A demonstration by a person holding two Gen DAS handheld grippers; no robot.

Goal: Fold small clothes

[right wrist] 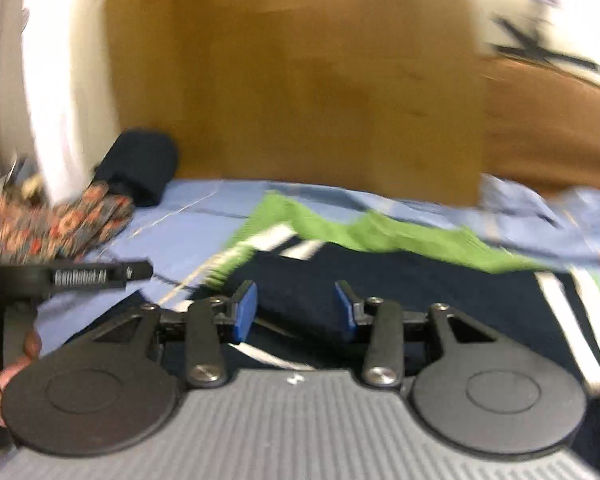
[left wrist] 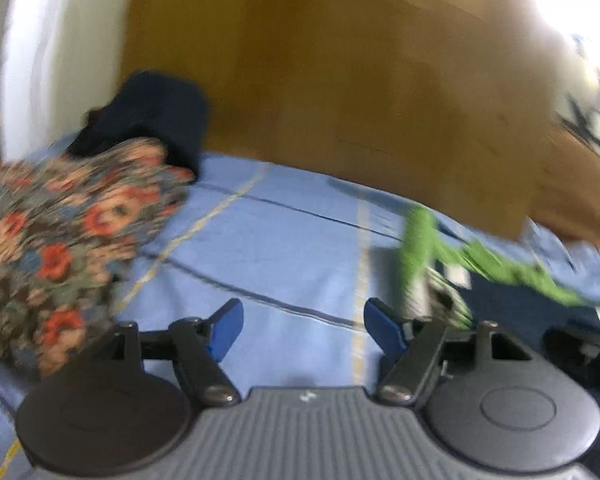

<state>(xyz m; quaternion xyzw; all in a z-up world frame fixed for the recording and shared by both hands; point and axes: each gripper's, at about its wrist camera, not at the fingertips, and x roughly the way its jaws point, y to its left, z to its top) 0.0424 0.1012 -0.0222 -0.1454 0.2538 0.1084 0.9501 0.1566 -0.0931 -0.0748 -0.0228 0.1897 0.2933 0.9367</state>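
A navy garment with a green waistband (right wrist: 380, 236) and white stripes lies on the light blue bedsheet (right wrist: 188, 232). My right gripper (right wrist: 296, 310) is open right over its navy cloth, holding nothing. In the left wrist view the same garment (left wrist: 496, 268) lies to the right, its green band beside the right fingertip. My left gripper (left wrist: 304, 330) is open and empty above the bare sheet (left wrist: 268, 248). Both views are blurred by motion.
A floral cloth (left wrist: 56, 248) and a dark navy bundle (left wrist: 156, 116) lie at the left, also in the right wrist view (right wrist: 60, 224). A wooden headboard (left wrist: 340, 64) stands behind the bed. The left gripper's body (right wrist: 72, 276) shows at left.
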